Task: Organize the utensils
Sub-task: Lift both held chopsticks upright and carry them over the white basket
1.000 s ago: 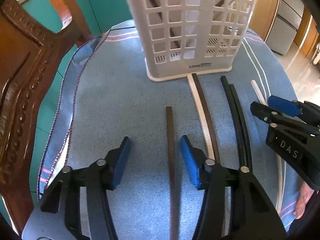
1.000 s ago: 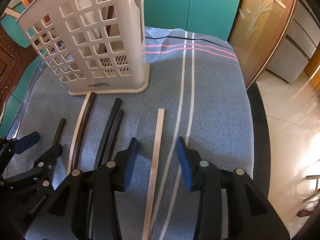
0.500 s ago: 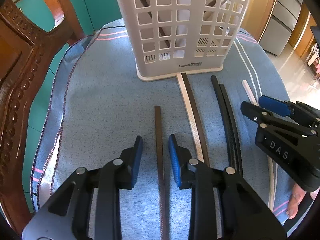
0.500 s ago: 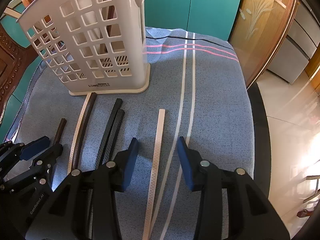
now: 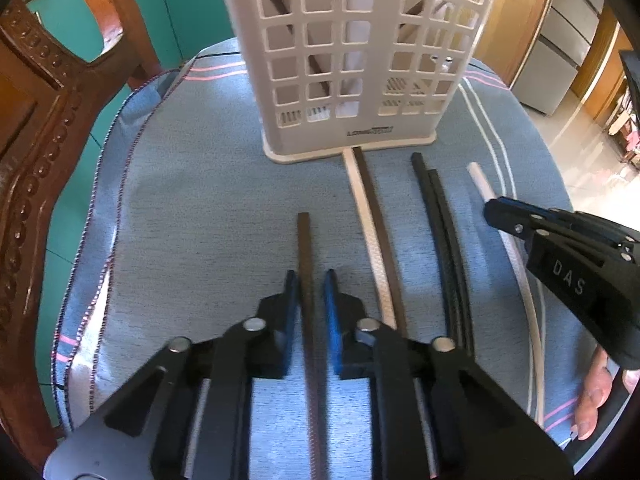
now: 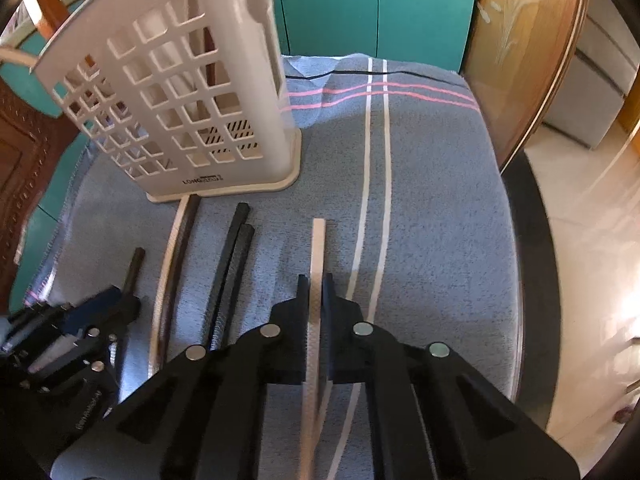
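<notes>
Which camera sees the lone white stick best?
The right wrist view: the white stick runs up the middle, between the right gripper's fingers, which have closed on it. In the left wrist view, only its far tip and a thin curved part show at the right, partly behind that gripper.

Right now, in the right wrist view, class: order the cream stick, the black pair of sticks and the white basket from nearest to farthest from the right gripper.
1. Cream stick: between the right gripper's fingers.
2. Black pair of sticks: lying on the cloth to its left.
3. White basket: standing upright, far left, beyond the sticks.
</notes>
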`<state>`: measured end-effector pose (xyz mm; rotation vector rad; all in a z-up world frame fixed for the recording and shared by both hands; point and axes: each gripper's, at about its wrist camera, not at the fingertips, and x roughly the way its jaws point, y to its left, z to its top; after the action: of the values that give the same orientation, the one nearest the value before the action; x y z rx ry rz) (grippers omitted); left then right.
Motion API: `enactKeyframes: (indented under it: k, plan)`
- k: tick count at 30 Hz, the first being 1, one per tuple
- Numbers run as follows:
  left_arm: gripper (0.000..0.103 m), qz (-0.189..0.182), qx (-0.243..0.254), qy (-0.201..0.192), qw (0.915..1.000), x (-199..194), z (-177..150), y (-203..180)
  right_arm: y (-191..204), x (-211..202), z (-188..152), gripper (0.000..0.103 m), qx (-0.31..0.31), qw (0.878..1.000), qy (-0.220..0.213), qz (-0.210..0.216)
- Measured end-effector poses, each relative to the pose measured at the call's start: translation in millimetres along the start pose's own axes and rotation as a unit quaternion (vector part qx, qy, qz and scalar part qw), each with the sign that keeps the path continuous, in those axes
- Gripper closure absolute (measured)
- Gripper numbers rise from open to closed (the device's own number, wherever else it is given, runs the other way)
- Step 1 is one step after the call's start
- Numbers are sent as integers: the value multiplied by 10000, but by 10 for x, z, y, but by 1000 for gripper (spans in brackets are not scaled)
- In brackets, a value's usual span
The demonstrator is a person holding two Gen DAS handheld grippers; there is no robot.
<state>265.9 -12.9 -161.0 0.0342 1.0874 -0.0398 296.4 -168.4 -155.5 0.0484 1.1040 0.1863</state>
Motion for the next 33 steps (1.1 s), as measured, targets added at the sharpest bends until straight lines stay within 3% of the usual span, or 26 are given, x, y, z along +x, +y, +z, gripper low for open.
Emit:
enactKeyframes:
  k: [5,16,23,27,33]
  plan:
    - [96,-148,-111,-47,9998,-89,-14,-26,-31,-250,55,97,91,9988,-416,240]
    - [96,-398,-57,-1120,9929,-1118,-55,-52,-131,-1240,37,96,-126,9760,-1828,1180]
    - [96,-653,-40,-2097,9756,-1998,148,53,-197,-1967,168,96,13,9486,-2589,1823]
    - [96,-688,-34,-2621,9626,-2439,446,166,-220,-2358,470,96,148,9306,-2983,2117]
    - [96,-476,-272,-3423,9380,-2936,1114,322,-276,-2742,796,96,401,9065,-3735,1926]
